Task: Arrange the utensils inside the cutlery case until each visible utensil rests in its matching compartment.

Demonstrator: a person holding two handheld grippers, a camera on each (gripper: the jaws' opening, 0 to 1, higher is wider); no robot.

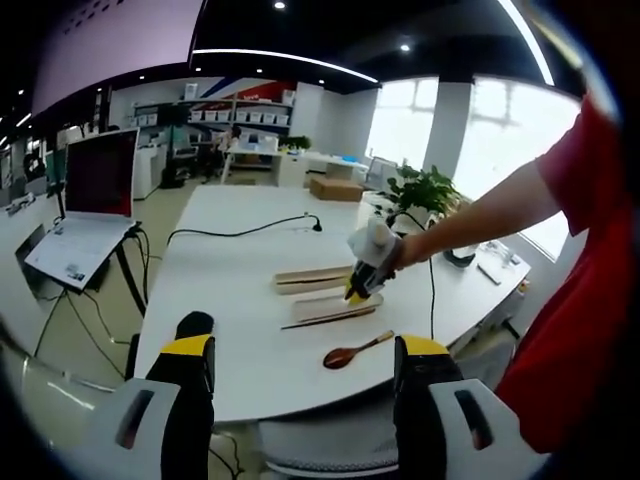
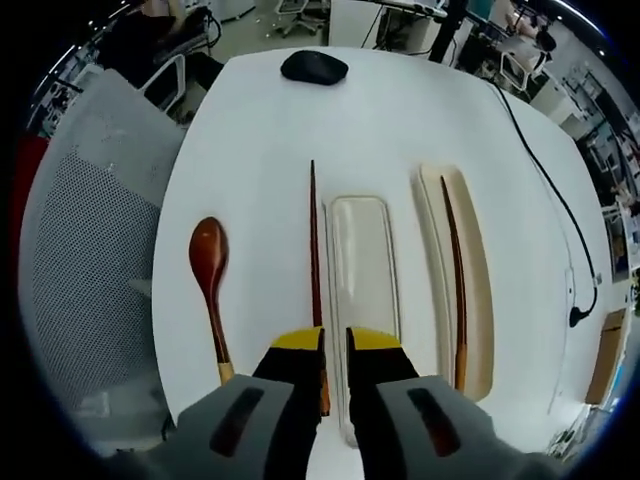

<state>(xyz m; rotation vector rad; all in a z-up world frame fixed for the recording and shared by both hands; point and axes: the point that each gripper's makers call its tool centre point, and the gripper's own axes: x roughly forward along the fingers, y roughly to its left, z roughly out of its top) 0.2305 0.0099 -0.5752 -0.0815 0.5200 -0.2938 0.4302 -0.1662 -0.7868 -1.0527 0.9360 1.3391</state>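
In the right gripper view, a mesh chair (image 2: 95, 240) stands at the far left, beside the white tabletop (image 2: 250, 120). On the tabletop, the wooden spoon (image 2: 210, 280) lies alone, with its bowl away from the camera. To its right lies one dark chopstick (image 2: 314, 270), just beside the left edge of the case tray (image 2: 362, 280), outside of it. The near end of this chopstick sits between the tips of the right gripper (image 2: 335, 345), whose jaws are almost closed; I cannot tell if they really clamp it. Further right is the second part of the case (image 2: 478, 290), a wooden tray, and the second chopstick (image 2: 455, 290) lies inside it along its length. A black mouse (image 2: 314, 67) rests at the far edge, and a black cable (image 2: 550, 190) runs along the right side.

In the left gripper view, the left gripper (image 1: 303, 365) is released, its jaws wide apart, above the tabletop near edge and holding nothing. A laptop (image 1: 85, 205) stands on the left.
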